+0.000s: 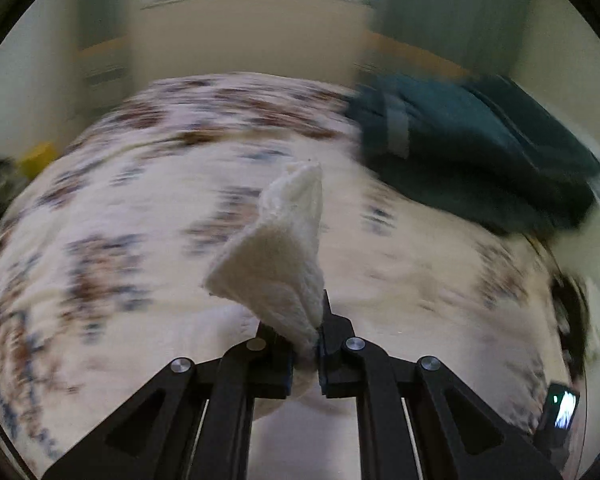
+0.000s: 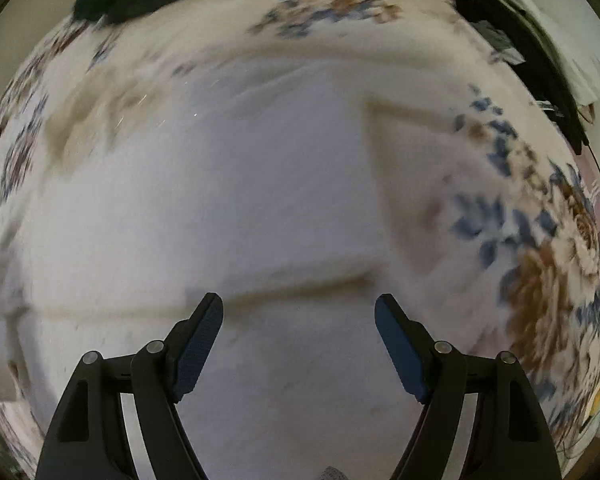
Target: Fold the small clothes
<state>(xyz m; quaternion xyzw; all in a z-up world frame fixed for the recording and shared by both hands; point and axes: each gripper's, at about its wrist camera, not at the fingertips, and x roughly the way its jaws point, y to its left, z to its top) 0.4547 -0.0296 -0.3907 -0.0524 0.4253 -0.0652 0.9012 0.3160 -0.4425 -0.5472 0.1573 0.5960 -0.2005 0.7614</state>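
We saw the left gripper (image 1: 306, 344) clenched on a soft, light white fleecy cloth (image 1: 276, 252), its corner flopping limp; the right gripper (image 2: 299, 320) hung released above it; edges looked best for gripping.

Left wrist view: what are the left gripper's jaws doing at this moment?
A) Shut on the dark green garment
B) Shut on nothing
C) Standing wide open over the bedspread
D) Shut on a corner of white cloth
D: the left gripper has its jaws closed on the white cloth, whose pinched corner sticks up beyond them above the floral bedspread, while the dark green garment lies apart, farther back on the right.
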